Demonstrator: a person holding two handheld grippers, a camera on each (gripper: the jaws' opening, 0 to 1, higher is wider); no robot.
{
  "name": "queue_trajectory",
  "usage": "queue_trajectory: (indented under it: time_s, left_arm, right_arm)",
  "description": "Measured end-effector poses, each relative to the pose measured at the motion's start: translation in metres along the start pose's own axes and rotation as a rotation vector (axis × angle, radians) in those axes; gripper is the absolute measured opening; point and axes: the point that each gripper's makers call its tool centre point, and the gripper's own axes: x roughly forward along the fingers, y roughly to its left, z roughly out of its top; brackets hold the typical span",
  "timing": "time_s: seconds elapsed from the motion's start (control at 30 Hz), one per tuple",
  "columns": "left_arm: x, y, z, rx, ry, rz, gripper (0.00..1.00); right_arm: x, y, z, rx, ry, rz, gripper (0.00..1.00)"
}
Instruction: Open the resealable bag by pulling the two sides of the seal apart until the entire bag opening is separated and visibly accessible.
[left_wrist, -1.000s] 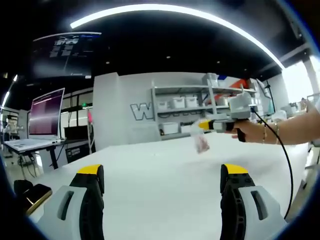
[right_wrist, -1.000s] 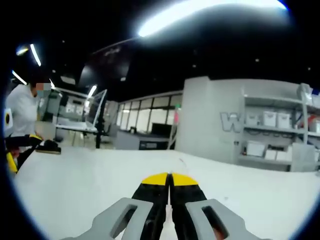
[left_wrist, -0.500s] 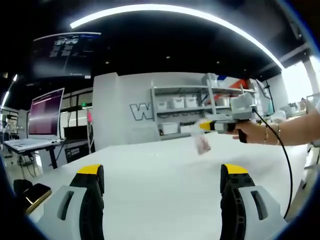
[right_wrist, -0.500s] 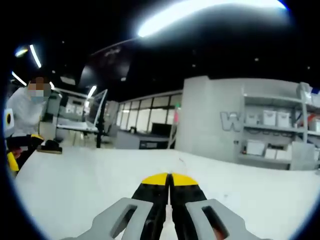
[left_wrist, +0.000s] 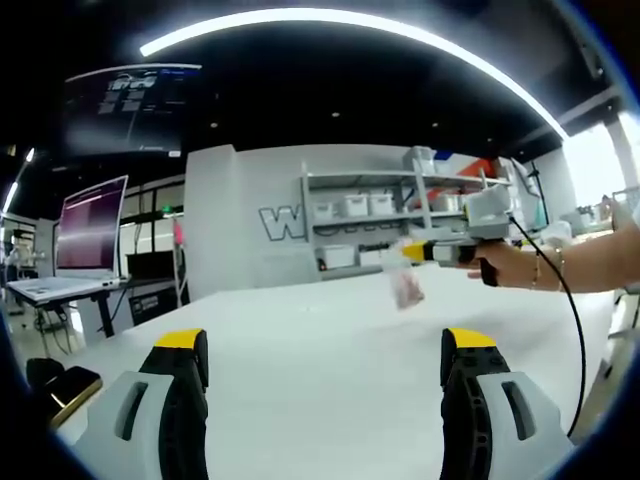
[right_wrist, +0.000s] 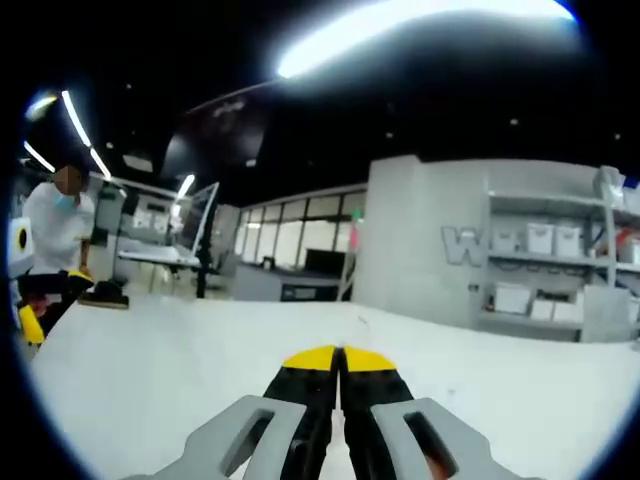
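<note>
Left tongs (left_wrist: 325, 345) spread wide, both yellow-tipped jaws low over the white tabletop (left_wrist: 330, 330), nothing between them. Right tongs (right_wrist: 340, 356) pressed together in the right gripper view, yellow tips meeting, held above the same tabletop (right_wrist: 180, 360). In the left gripper view, right tongs (left_wrist: 411, 253) reaching in from the right, gripped by a hand (left_wrist: 500, 265) with a bracelet at the wrist and a black cable trailing down. Small clear bag (left_wrist: 404, 282) hanging from those tips, pinched at its top edge, lifted off the tabletop and well apart from the left tongs. Seal too small to tell whether closed or parted. Behind, grey shelves (left_wrist: 370, 215) with white bins against a wall with large lettering. Off to the left, a screen (left_wrist: 92, 225) on a desk. In the right gripper view, a person (right_wrist: 55, 225) in white at the far left edge.
</note>
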Motion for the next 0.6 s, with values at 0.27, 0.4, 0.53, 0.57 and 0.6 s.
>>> queue_trajectory:
  time_s: [0.27,0.4,0.53,0.57,0.6]
  left_arm:
    - [-0.001,-0.005,0.001,0.003,-0.001,-0.005,0.96]
    - [-0.002,-0.006,0.002,0.003,-0.003,-0.006,0.96]
    - [-0.003,-0.008,0.002,0.005,-0.003,-0.007,0.96]
    - [-0.003,-0.008,0.002,0.005,-0.004,-0.008,0.96]
    - [-0.003,-0.008,0.003,0.005,-0.004,-0.008,0.96]
  right_arm:
    - [-0.01,0.004,0.005,0.003,-0.019,0.009,0.0]
    - [-0.016,0.006,0.008,0.002,-0.03,0.01,0.0]
    - [-0.02,0.007,0.01,0.003,-0.036,0.009,0.0]
    - [-0.021,0.007,0.01,0.003,-0.036,0.01,0.0]
    - [-0.022,0.007,0.01,0.002,-0.037,0.009,0.0]
